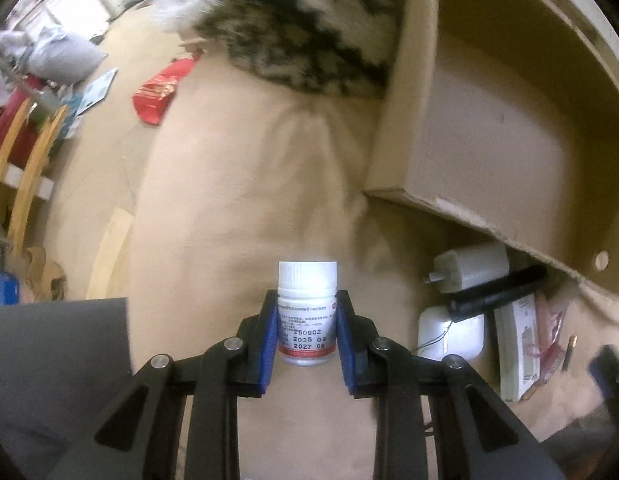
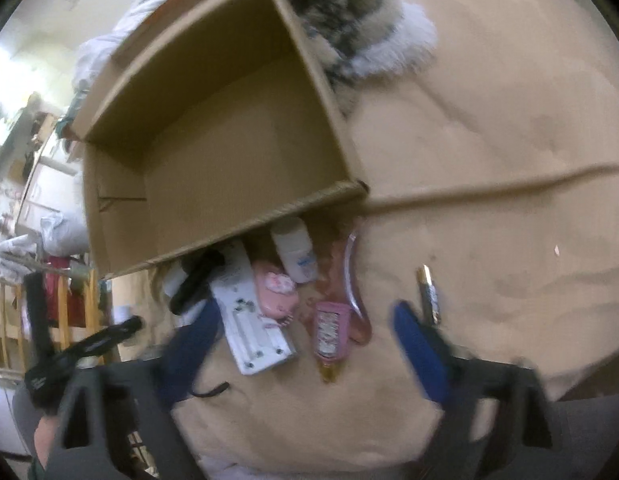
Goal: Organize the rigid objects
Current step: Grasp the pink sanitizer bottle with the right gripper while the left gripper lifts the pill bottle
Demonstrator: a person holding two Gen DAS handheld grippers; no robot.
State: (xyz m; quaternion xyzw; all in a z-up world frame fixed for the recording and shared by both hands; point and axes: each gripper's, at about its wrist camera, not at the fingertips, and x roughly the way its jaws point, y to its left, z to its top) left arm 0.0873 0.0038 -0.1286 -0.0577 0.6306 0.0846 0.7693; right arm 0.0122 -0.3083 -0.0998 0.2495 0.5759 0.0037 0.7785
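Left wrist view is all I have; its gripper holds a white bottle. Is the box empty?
Observer: Yes. The right wrist view shows the whole floor of the box, and it is bare.
Operator: Is the right gripper holding something?
Observer: No. The right gripper is open and points at the pile beside the box.
Operator: I see only white and black things in that pile. Is there more?
Observer: Yes. A pink bottle lies next to a pink case.

Pill bottle (image 1: pixel 307 312) between left gripper (image 1: pixel 307 334) pads; cardboard box (image 2: pixel 213 140) behind; small items, seemingly remote (image 2: pixel 251 312) among them, before box.
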